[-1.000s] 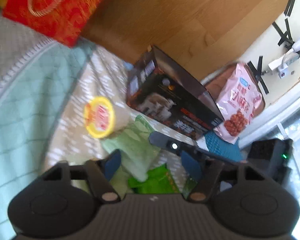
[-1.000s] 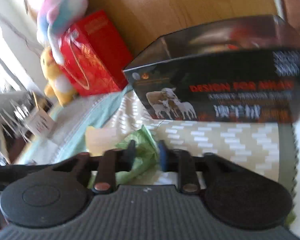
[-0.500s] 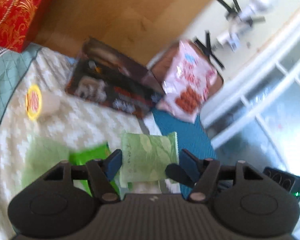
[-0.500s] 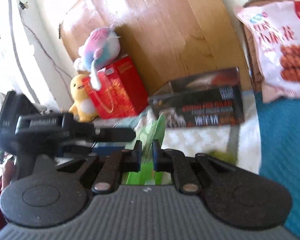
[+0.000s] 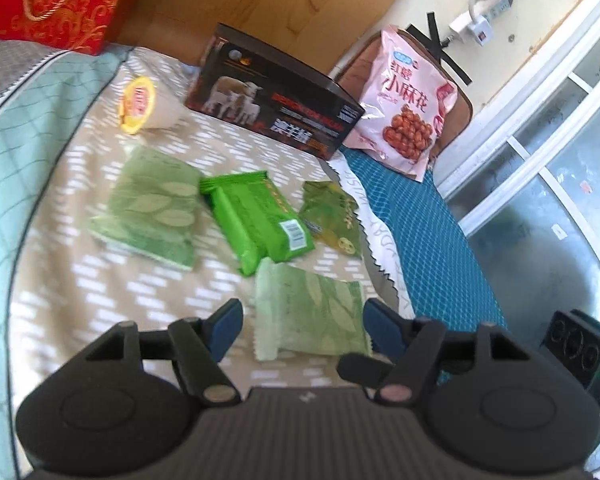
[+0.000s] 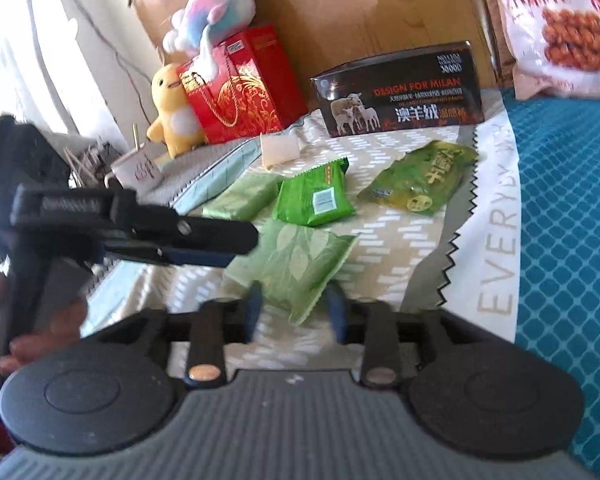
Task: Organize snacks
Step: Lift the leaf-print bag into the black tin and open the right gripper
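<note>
4 green snack packs lie grouped on the patterned cloth (image 5: pixel 80 292), w/ the pale leaf pack (image 5: pixel 312 316) nearest, at 6 o'clock of the bright green pack (image 5: pixel 260 216). Right gripper (image 6: pixel 294 310) jaws have just been opening, apart now, pack lying loose between them; left gripper (image 5: pixel 300 324) also apart, nothing held. Left, I'd judge: the yellow-lid cup (image 5: pixel 140 104) at 11 o'clock & the pink bag (image 5: pixel 408 104) at 1 o'clock, both well apart from the group

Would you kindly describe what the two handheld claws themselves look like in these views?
Both match: the left claw and right claw each have a ribbed grey body flanked by two round black discs, black linkage arms with copper-coloured pivot pins, and dark blue finger pads. No cables or sleeves show.
</note>
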`<state>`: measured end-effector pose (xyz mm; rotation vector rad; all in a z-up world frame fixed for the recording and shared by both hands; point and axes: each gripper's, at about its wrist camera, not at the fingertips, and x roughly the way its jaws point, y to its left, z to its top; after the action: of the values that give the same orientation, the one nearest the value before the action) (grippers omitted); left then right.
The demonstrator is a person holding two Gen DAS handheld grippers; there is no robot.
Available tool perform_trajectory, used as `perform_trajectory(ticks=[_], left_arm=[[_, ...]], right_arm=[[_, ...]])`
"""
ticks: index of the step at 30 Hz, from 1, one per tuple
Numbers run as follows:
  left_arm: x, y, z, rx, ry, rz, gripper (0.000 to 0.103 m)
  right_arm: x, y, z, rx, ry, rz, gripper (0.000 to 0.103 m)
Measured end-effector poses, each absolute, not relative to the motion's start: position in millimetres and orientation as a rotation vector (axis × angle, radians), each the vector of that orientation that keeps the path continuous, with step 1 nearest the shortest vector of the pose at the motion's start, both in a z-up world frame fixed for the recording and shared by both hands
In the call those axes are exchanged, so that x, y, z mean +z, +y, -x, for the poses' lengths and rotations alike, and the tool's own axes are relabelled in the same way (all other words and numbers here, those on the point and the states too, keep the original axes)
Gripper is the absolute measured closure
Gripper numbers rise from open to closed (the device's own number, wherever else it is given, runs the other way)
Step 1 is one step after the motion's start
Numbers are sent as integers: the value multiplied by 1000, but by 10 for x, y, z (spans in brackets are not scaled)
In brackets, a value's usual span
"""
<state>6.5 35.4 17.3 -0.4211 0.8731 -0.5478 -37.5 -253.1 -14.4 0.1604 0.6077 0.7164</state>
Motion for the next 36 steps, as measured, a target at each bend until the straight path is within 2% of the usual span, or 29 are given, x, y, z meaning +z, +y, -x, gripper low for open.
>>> perform_trajectory(ticks=[3,5,8,9,10,11,13,19,26,34,36], left_arm=[[159,383,-88,-537,879,426,33],[143,346,-124,-549,886,423,33],[105,215,-171,-581,902,391,43],[101,171,-169,-588,894,376,46],[98,131,-179,-606,905,367,57],[91,101,-192,-623,926,370,57],[155,81,-191,-625,911,360,57],[632,62,-445,-669,771,332,57],[1025,-142,-1381,-625,655,309,55],[849,-371,-2405,-534,702,302,54],[742,-383,-2547,-496,720,314,48]], right_arm=[[-156,-2487,455,704,579,-67,42],[-167,-2428,482,693,559,0,42],[-189,-2374,497,675,533,76,43],[-193,-2349,486,677,527,97,45],[-196,-2326,485,679,520,118,62],[-192,-2302,485,673,515,141,73],[-145,-2292,451,644,500,166,75],[184,-2390,267,619,360,148,75],[575,-2371,-628,556,256,132,75],[553,-2287,-1676,507,318,102,74],[479,-2284,-1791,489,325,90,70]])
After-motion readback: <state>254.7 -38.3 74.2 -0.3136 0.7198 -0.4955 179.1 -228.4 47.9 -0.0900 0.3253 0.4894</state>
